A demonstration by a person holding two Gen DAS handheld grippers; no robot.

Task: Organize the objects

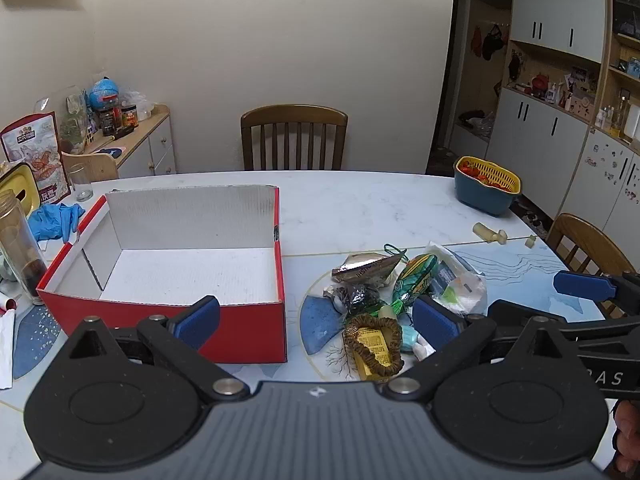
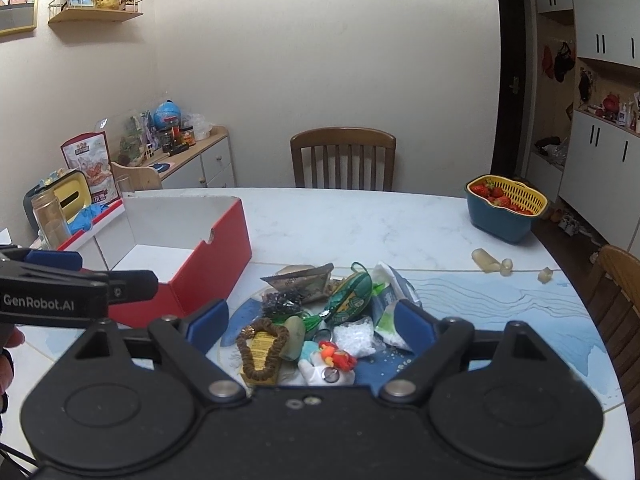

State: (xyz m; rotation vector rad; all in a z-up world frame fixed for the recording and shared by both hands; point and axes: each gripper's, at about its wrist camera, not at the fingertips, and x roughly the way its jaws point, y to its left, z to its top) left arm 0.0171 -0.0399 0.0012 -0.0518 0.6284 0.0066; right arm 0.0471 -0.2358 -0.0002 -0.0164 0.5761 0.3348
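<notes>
Nearest my right wrist camera sits a string of brown beads looped around a yellow packet, at the near edge of the pile of small things I am meant to sort. My right gripper hangs over that pile with its blue pads spread wide, holding nothing. My left gripper is just as wide open and empty, its left pad in front of the near wall of the red box and its right pad over the pile.

The box stands just left of the pile on the marble table, white inside, with nothing in it that I can see. I judge the sorting has not started.

The risk, as I read it: the pieces overlap tightly, so closing on the beads may drag the packet along (or the green pouch beside them), and loose bits could scatter. The two grippers are also close together; crossing toward the box could knock them.

Readable writing: "GenRobot.AI" on the left gripper's side in the right view, and "AS" on the right gripper in the left view. The print on the packet and foil wrapper is too blurred.
</notes>
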